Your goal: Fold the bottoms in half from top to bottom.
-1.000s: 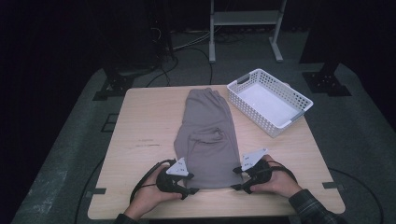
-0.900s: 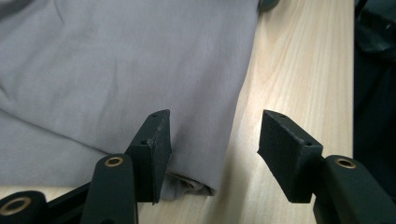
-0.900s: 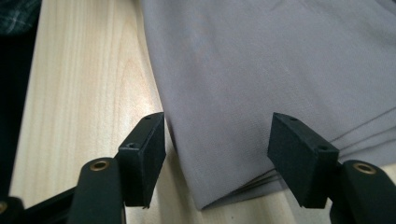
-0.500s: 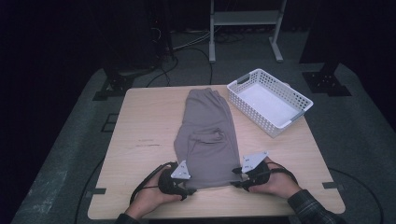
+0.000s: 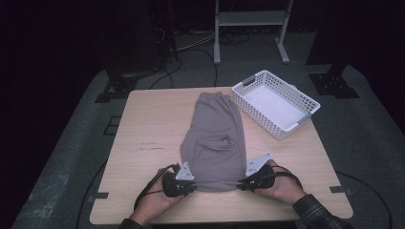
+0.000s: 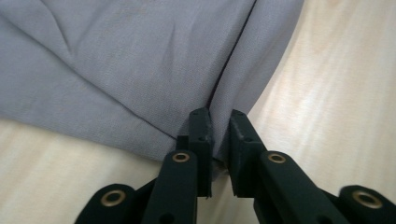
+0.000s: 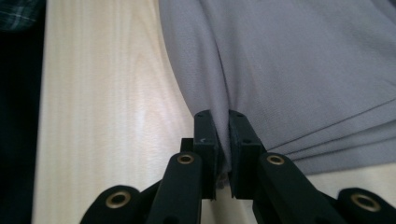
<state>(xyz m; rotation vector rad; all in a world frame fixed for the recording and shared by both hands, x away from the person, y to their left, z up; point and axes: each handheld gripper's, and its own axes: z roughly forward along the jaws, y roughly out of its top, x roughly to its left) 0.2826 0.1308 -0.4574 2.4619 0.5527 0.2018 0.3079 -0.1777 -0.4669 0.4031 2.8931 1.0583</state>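
basket (image 5: 305, 101) (white, on table (image 5: 143, 124)) | inside: bare | shorts (image 5: 215, 143) beside

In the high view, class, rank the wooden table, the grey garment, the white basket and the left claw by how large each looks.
1. Wooden table, by far the largest.
2. Grey garment.
3. White basket, somewhat smaller than the garment; it lies farther from the camera, so the gap is uncertain.
4. Left claw, smallest, shut on the garment's near edge.

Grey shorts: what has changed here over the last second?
Both jaw pairs have just been closing: the left gripper and right gripper now pinch the near corners of the grey shorts. Hands, shorts and the white basket stayed put.
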